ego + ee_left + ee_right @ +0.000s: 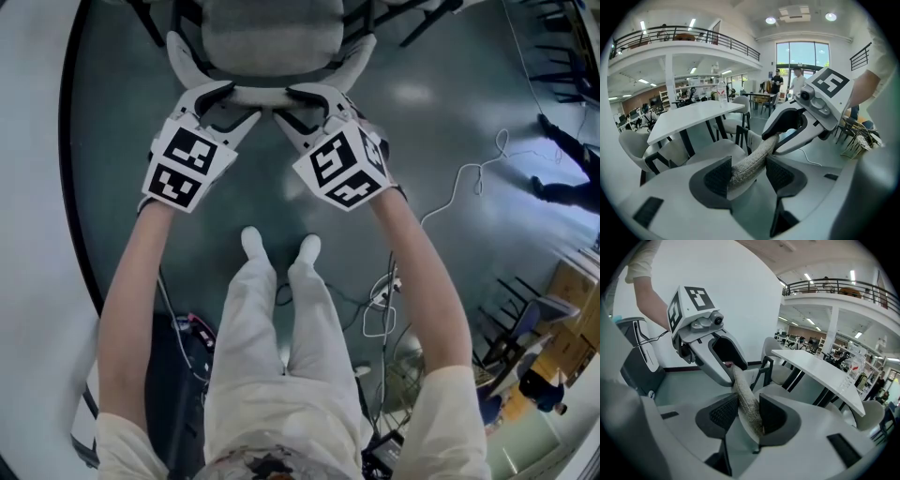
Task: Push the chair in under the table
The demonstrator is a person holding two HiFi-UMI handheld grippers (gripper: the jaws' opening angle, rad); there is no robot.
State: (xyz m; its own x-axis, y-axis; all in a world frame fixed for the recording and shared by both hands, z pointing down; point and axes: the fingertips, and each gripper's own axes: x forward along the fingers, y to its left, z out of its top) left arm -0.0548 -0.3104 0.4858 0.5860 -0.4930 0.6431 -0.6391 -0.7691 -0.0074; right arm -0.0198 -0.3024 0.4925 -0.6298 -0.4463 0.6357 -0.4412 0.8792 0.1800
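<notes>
While the person stood behind the chair (pixel 272 42), left gripper (pixel 748 174) clamped on its fabric backrest edge, right gripper (pixel 743 416) clamped alongside, white table (pixel 686 118) beyond.

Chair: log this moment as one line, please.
left gripper: shut on chair back | right gripper: shut on chair back | table: beyond chair back | step: push not finished

Nothing legible here, no words, numbers or brands. The cube (pixel 185 167) on the left hand-held gripper (pixel 230 101) and the one on the right hand-held gripper (pixel 305 105) show only black-and-white square markers.
</notes>
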